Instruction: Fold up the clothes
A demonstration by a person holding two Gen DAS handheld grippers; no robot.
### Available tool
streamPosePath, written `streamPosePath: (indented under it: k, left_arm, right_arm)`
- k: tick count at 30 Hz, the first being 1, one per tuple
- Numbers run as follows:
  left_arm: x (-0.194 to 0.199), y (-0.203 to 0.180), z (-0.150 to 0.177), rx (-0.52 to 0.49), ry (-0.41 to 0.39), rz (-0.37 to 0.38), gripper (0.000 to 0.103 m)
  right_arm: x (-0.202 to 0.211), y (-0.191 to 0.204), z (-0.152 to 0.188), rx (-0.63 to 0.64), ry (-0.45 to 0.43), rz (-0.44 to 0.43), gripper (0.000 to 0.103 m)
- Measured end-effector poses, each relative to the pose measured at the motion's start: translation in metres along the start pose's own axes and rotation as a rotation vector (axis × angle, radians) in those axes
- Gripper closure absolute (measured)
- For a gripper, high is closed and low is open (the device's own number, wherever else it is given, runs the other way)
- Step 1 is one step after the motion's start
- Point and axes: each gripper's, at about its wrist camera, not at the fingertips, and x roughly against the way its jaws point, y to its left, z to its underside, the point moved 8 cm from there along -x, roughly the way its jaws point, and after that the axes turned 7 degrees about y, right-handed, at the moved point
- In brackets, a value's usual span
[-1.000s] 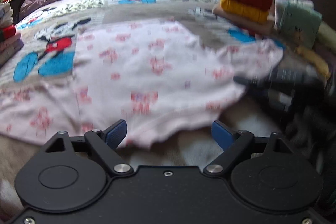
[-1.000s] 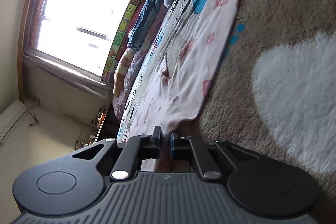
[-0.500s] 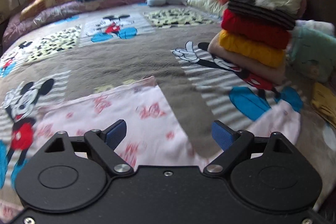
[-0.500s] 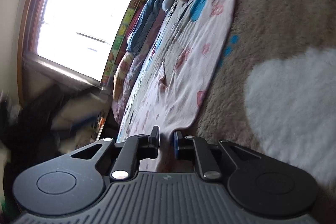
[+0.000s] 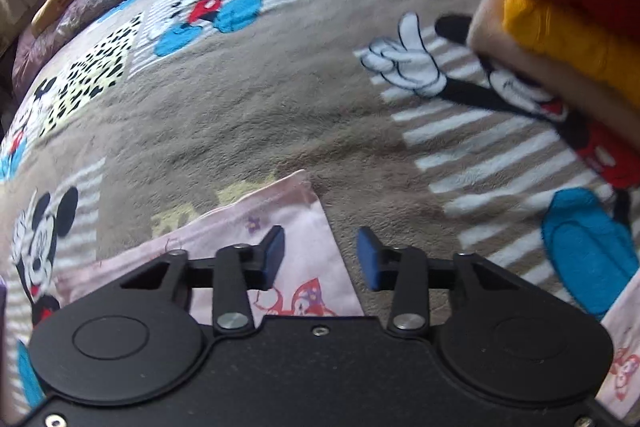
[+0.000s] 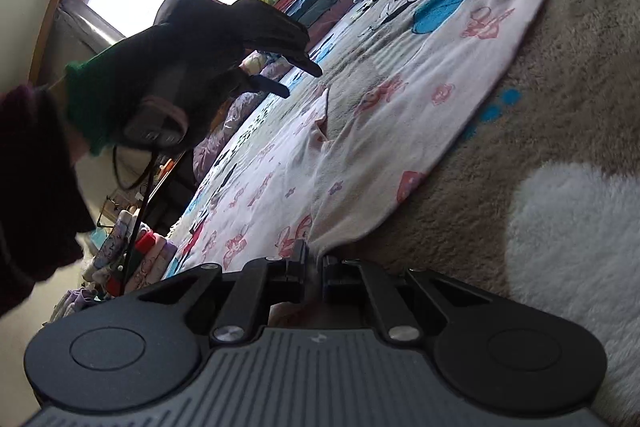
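- The pink garment lies spread flat on the cartoon blanket.
- The right gripper, nearly closed, pinches its near hem; a thin bite could slip.
- The left gripper gapes empty over a corner; closing there might snag blanket pile.

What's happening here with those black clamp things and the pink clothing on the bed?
A person is folding a pink printed garment spread on a cartoon-print blanket, using a handheld gripper in each hand. The right gripper is shut on the garment's near hem. The left gripper is open, hovering over a corner of the garment, holding nothing. A stack of folded clothes sits at the blanket's right.
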Motion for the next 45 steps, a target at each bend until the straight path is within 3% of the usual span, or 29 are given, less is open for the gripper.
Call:
streamPosePath:
  k: [6, 15, 19, 22, 28, 32, 45]
  left_arm:
    - [-0.017, -0.020, -0.003, -0.106, 0.065, -0.116, 0.076]
    - [-0.035, -0.039, 0.001, -0.244, 0.081, -0.360, 0.082]
    - [-0.042, -0.038, -0.001, -0.260, 0.086, -0.433, 0.084]
    - [-0.044, -0.032, -0.002, -0.235, 0.093, -0.419, 0.099]
    - [-0.033, -0.012, -0.009, -0.138, 0.069, -0.298, 0.101]
    - [-0.017, 0.010, -0.012, -0.041, 0.028, -0.173, 0.101]
    - [0.009, 0.070, -0.001, 0.166, -0.120, 0.114, 0.101]
  right_arm:
    - [0.003, -0.001, 0.002, 0.001, 0.008, -0.002, 0.097]
    - [0.004, -0.003, 0.002, -0.025, 0.020, -0.014, 0.097]
    - [0.003, -0.005, 0.001, -0.027, 0.020, -0.013, 0.097]
    - [0.003, -0.005, 0.001, -0.036, 0.018, -0.016, 0.097]
    - [0.009, -0.001, 0.000, -0.001, -0.011, -0.001, 0.095]
    - [0.017, 0.007, -0.003, 0.078, -0.042, 0.024, 0.094]
    - [0.020, 0.070, 0.017, 0.623, -0.093, 0.172, 0.094]
